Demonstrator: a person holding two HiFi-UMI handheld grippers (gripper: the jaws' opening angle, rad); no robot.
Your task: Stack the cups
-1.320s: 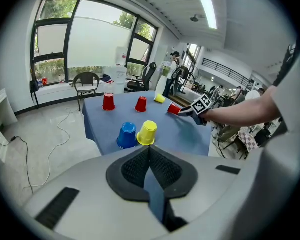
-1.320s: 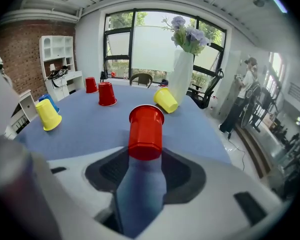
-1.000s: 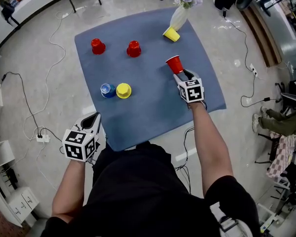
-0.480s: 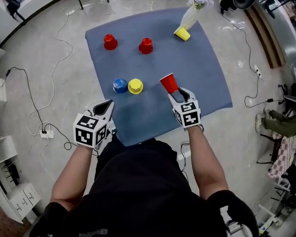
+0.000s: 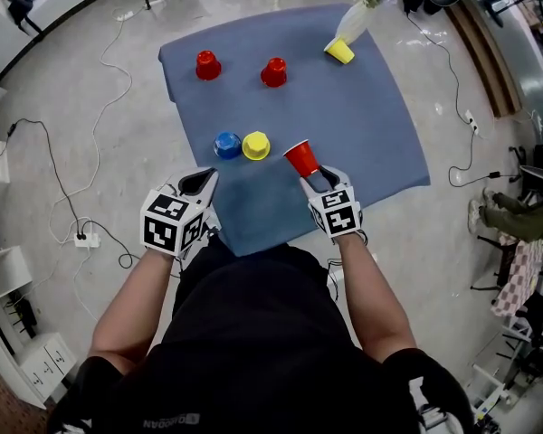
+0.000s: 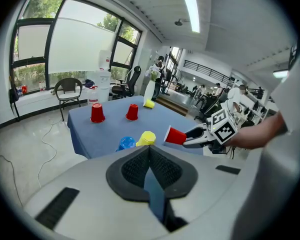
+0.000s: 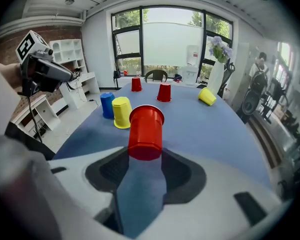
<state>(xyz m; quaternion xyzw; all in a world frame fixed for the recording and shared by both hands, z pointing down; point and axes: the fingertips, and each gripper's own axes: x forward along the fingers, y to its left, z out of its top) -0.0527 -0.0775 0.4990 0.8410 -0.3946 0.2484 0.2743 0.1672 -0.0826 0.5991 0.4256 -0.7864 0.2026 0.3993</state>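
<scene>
My right gripper point(image 5: 313, 178) is shut on a red cup point(image 5: 300, 158), held by its base and tilted above the blue cloth point(image 5: 362, 125), its mouth pointing away point(image 7: 146, 133). Just left of it a yellow cup point(image 5: 255, 145) and a blue cup point(image 5: 226, 145) stand upside down, side by side point(image 7: 121, 112) point(image 7: 107, 105). Two more red cups point(image 5: 207, 64) point(image 5: 273, 71) stand upside down at the far side. A second yellow cup point(image 5: 338, 51) lies on its side by the vase. My left gripper point(image 5: 199, 181) is shut and empty at the cloth's near left edge.
A white vase with pale flowers point(image 5: 355, 21) stands at the far right corner of the cloth. Cables and a power strip point(image 5: 83, 240) lie on the floor to the left. White shelves point(image 5: 0, 278) stand at the left edge.
My right gripper has carried the red cup back toward me and to the left, nearer the yellow and blue cups. The left gripper has stayed at the cloth's near edge.
</scene>
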